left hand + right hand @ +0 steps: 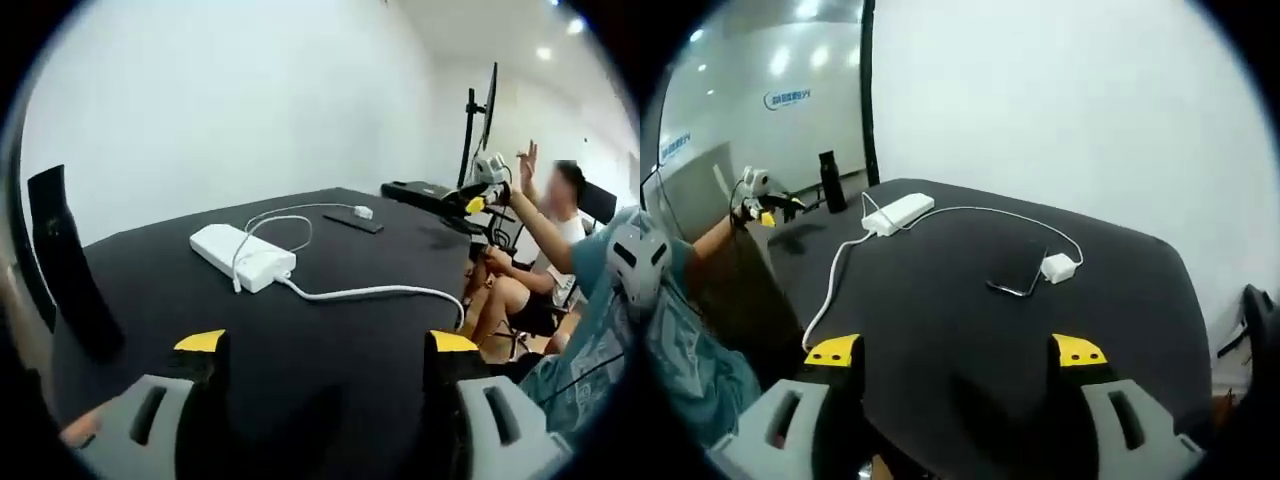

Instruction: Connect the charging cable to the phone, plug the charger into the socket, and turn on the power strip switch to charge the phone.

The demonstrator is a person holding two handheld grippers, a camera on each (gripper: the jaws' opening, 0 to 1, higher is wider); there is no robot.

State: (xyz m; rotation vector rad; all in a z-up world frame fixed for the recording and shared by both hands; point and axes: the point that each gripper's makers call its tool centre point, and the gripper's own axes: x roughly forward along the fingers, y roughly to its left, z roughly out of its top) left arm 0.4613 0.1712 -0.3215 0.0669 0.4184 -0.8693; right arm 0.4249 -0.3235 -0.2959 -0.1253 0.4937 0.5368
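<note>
A white power strip [243, 256] [898, 213] lies on the black table [330, 350] [940, 300], its thick lead [375, 292] running off the edge. A thin white cable [285, 215] [970, 211] loops from near the strip to a small white charger [363, 212] [1059, 267]. A dark phone [352, 222] [1015, 281] lies flat beside the charger. My left gripper [326, 345] stands open, near the table's edge, well short of the strip. My right gripper [954, 352] is open too, empty, a short way from the phone.
A dark upright object [62, 262] stands at the table's left side. A black bottle [829, 182] stands past the table. A seated person [540, 250] holds another gripper [487, 185] [758, 200] nearby. A monitor on a stand [478, 120] rises behind the table.
</note>
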